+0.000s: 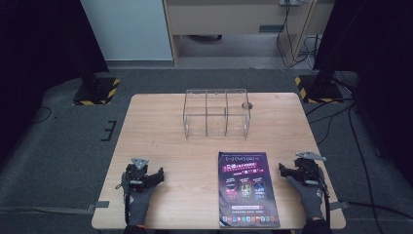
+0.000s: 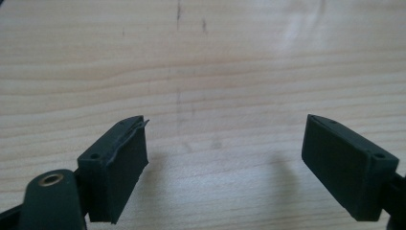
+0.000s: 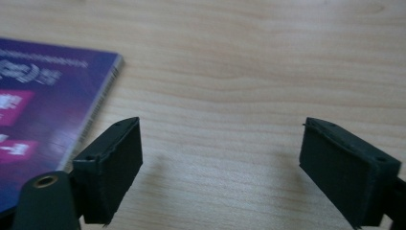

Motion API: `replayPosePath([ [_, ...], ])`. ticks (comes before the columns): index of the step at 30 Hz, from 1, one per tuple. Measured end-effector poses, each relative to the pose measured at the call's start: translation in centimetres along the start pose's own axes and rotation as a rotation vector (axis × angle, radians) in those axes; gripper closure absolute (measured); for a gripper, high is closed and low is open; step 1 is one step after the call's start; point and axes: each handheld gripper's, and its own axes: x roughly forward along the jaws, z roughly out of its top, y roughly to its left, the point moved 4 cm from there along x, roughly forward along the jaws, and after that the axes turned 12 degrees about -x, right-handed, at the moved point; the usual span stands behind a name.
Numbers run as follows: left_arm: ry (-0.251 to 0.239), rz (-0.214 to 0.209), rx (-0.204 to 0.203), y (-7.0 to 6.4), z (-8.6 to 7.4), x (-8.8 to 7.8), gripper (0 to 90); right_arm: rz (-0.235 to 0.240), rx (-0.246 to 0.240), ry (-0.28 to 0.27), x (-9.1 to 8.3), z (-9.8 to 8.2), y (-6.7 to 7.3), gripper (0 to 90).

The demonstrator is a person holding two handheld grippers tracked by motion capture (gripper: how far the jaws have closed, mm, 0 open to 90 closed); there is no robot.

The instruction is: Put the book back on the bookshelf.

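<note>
Both tongs [image 2: 225, 158] [image 3: 220, 163] wide apart — empty

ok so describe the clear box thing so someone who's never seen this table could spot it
On the wooden table, look toward the far edge, beyond the purple magazine. The clear plastic organizer stands there, near a round hole in the tabletop. It alone is see-through, with inner dividers making compartments.

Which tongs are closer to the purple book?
The right tongs, the ones in the right hand. They rest just beside the purple book on the table, with its edge showing in their own view. The left tongs sit farther off across bare wood.
</note>
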Motion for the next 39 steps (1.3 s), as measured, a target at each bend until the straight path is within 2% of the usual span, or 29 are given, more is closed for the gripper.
replayPosePath([
  [2, -0.021, -0.024, 0.000, -0.4, 0.2, -0.5, 16.0, 0.013, 0.017, -0.028, -0.5, 0.2, 0.0, 15.6],
  [8, -0.079, -0.077, -0.003, -1.9, 0.5, -2.2, 19.6, 0.045, 0.041, -0.058, -1.5, 0.4, -0.3, 14.6],
  [14, -0.090, -0.116, 0.003, -2.8, 0.5, -2.8, 21.0, 0.059, 0.056, -0.073, -2.4, 0.4, -0.3, 14.4],
  [16, -0.086, -0.142, -0.014, -3.2, 0.5, -3.0, 21.1, 0.065, 0.058, -0.088, -2.9, 0.7, -0.1, 13.9],
  [20, -0.095, -0.163, -0.019, -3.8, 0.7, -3.2, 21.7, 0.071, 0.052, -0.105, -3.2, 0.9, 0.2, 13.0],
  [24, -0.114, -0.153, -0.001, -4.5, 0.7, -3.6, 22.2, 0.062, 0.029, -0.123, -3.4, 1.1, 0.4, 12.8],
  [27, -0.129, -0.136, 0.013, -4.8, 0.6, -3.6, 22.8, 0.073, 0.029, -0.130, -3.6, 1.4, 0.6, 12.9],
  [29, -0.162, -0.105, 0.050, -5.2, 0.6, -3.8, 24.6, 0.085, 0.022, -0.150, -4.0, 1.7, 0.9, 13.0],
  [31, -0.177, -0.097, 0.061, -5.4, 0.5, -3.9, 27.7, 0.084, 0.021, -0.153, -4.0, 1.8, 1.0, 13.0],
  [35, -0.170, -0.151, 0.050, -6.1, 0.1, -3.9, 30.6, 0.088, 0.011, -0.157, -4.2, 1.8, 1.3, 12.9],
  [39, -0.144, -0.168, 0.052, -6.5, -0.2, -3.8, 31.2, 0.090, 0.013, -0.155, -4.3, 1.9, 1.4, 13.0],
])
